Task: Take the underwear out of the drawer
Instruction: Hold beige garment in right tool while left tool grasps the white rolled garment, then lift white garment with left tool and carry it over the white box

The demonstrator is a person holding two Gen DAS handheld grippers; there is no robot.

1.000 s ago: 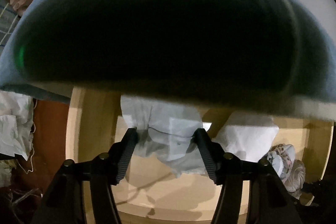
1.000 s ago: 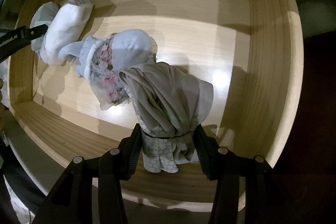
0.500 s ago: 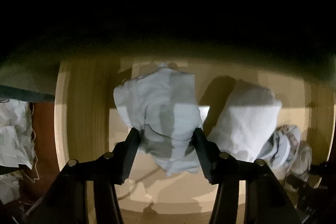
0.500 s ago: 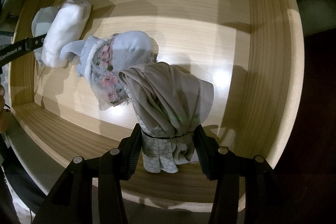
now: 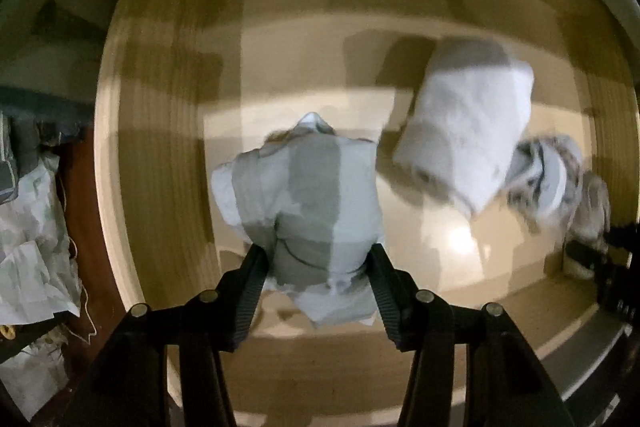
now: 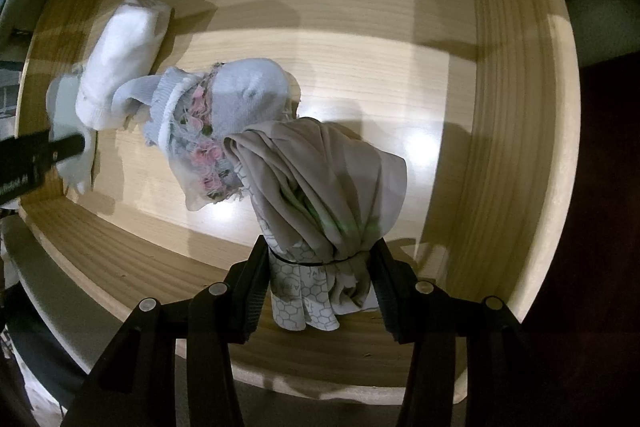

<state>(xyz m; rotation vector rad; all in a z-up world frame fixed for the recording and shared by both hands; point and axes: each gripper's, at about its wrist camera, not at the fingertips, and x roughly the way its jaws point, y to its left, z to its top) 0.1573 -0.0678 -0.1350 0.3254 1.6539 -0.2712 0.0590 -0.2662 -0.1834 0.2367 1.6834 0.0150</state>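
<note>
Already each tool grips a garment above the pale wooden drawer (image 6: pixel 520 131): the left tool (image 5: pixel 318 267) is clamped on a light grey bundle (image 5: pixel 308 195), the right tool (image 6: pixel 320 263) on beige underwear (image 6: pixel 324 187). Neither looks clear of the drawer yet, and a white roll (image 6: pixel 124 59) and a floral piece (image 6: pixel 224 115) remain inside.

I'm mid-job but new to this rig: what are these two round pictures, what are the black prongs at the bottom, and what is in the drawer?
Each picture comes from a fisheye camera on a hand-held gripper, looking along its two black fingers. Both look down into a wooden drawer. The left gripper is shut on a pale grey garment. The right gripper is shut on a beige garment with a honeycomb-print lining. A white roll and a grey bundle with pink flowers lie on the drawer floor between them, untouched by either gripper.
</note>
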